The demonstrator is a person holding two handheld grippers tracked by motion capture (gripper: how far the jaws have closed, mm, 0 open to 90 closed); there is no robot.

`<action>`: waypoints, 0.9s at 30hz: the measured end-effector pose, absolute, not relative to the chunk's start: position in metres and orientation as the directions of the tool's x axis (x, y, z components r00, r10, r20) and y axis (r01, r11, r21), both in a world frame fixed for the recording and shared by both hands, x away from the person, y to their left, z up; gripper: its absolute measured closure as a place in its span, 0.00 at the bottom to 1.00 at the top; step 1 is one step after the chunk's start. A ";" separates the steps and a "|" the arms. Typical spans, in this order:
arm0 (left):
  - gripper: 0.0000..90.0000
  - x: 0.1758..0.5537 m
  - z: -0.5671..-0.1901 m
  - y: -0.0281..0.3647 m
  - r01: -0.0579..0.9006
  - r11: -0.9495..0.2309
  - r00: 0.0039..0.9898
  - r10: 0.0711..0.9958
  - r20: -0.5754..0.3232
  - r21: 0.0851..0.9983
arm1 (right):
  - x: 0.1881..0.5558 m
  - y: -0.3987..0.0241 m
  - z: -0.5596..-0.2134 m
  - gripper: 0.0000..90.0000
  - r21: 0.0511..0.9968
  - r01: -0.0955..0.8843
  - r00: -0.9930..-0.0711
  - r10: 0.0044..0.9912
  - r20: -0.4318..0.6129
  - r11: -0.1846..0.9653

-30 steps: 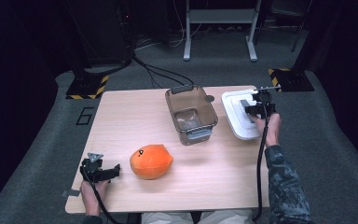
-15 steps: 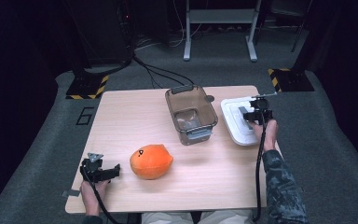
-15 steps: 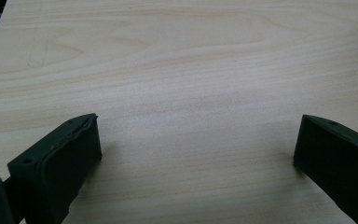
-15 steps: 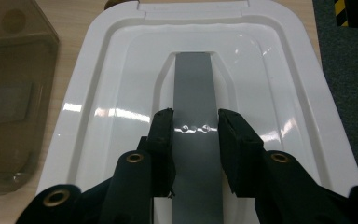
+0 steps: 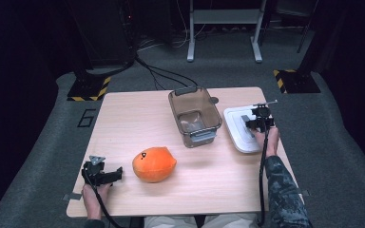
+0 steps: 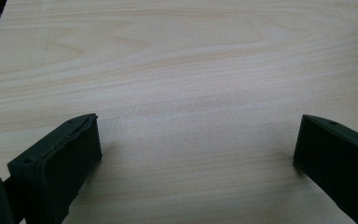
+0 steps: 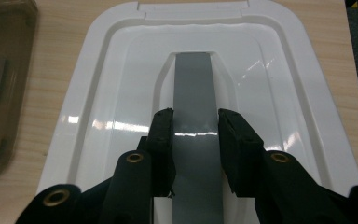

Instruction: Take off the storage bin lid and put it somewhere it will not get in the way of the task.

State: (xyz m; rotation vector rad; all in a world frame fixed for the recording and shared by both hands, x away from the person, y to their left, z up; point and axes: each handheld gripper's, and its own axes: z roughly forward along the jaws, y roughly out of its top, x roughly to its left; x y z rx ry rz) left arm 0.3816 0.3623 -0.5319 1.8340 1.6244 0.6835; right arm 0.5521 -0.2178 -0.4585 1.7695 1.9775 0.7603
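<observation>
White lid (image 7: 279, 107): lies flat at the right edge of the counter (image 5: 138, 118), just beside the clear brownish container (image 5: 195, 116). It is a glossy rounded rectangle with stepped rims and a grey handle bar (image 7: 193, 88) running down its middle recess.

Key relation: in the right gripper view the bar's long axis runs straight away between the two jaws, one on either side of it. The right tongs (image 7: 195, 122) are drawn narrow around the bar; whether the pads actually press on it cannot be told, as a thin gap may remain. In the high view the right tongs (image 5: 259, 119) sit directly over the lid, so the right hand is far nearer than the left.

Container: empty, lid off, long axis pointing away from the person.

Orange plush toy (image 5: 154, 164): near the front left, well apart from the lid.

Left tongs (image 5: 105, 175): resting low beside the toy, jaws spread wide over bare wood, holding nothing.
</observation>
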 end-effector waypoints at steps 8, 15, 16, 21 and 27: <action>0.00 0.382 -0.532 0.362 0.690 -0.081 0.123 0.992 -0.006 0.719 | 0.555 -0.216 -0.468 0.74 0.611 0.788 -0.147 0.987 0.072 0.073; 0.00 0.382 -0.532 0.362 0.690 -0.081 0.123 0.992 -0.006 0.719 | 0.556 -0.214 -0.478 0.74 0.596 0.801 -0.136 0.988 0.079 0.062; 0.00 0.382 -0.532 0.362 0.690 -0.082 0.123 0.992 -0.006 0.719 | 0.556 -0.214 -0.479 0.74 0.596 0.801 -0.131 0.988 0.076 0.060; 0.00 0.382 -0.532 0.362 0.690 -0.082 0.123 0.992 -0.006 0.719 | 0.556 -0.213 -0.487 0.74 0.588 0.805 -0.140 0.987 0.075 0.070; 0.00 0.382 -0.532 0.362 0.690 -0.082 0.123 0.992 -0.006 0.719 | 0.555 -0.213 -0.489 0.74 0.604 0.794 -0.139 0.987 0.076 0.066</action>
